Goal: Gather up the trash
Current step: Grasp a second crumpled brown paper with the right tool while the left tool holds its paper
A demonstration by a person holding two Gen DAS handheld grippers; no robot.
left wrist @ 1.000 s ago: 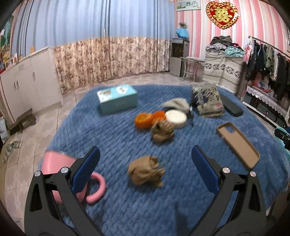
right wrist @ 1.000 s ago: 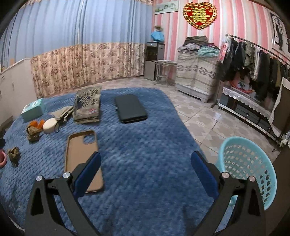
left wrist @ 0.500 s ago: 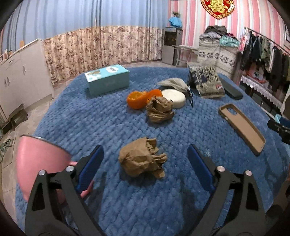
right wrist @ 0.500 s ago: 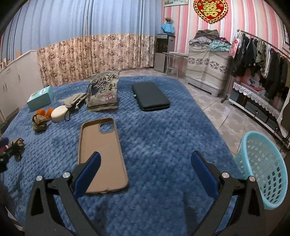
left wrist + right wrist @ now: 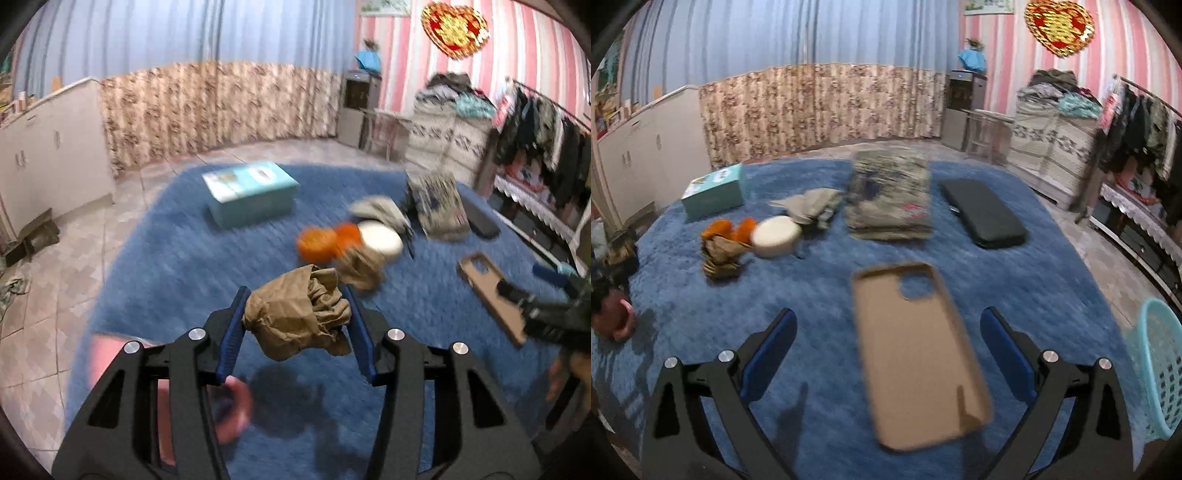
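A crumpled brown paper ball sits between the blue pads of my left gripper. The jaws are closing and both pads touch it. It hangs just above the blue blanket, with its shadow beneath. A second brown paper ball lies farther on, beside orange peel; both show in the right wrist view too, the paper ball and the peel. My right gripper stands open above a tan phone case, holding nothing. A turquoise basket stands on the floor at the right.
On the blanket lie a teal tissue box, a white round container, a folded patterned cloth, a black case and a pink cup. Tiled floor, cabinets and a clothes rack surround the bed.
My left gripper moved in around the near paper ball, narrowed its jaws onto it and lifted it. My right gripper swung left, so the phone case now lies between its fingers.
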